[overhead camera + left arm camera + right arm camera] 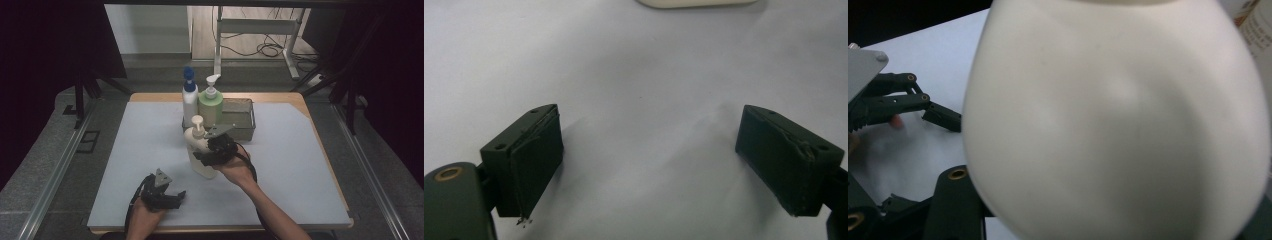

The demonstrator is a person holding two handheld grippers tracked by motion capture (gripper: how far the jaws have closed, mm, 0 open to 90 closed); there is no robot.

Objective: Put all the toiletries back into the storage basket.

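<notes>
the right claw (212,150) is clamped on the cream pump bottle (199,152), which stands mid-desk just before the metal tray (245,120). the left claw (167,195) rests spread apart, holding nothing. the bottle likely still has to go into the tray beside the other two bottles.

The near left part of the surface (125,150) is bare, and a hand could pass there freely. In the middle stands the cream pump bottle (200,150), with the right claw (212,150) pressed against it. Just behind it, the blue-capped bottle (189,100), the green pump bottle (210,102) and the metal tray (240,117) close the way to the back. The right side is free. The left claw (649,145) is spread wide over bare surface.
</notes>
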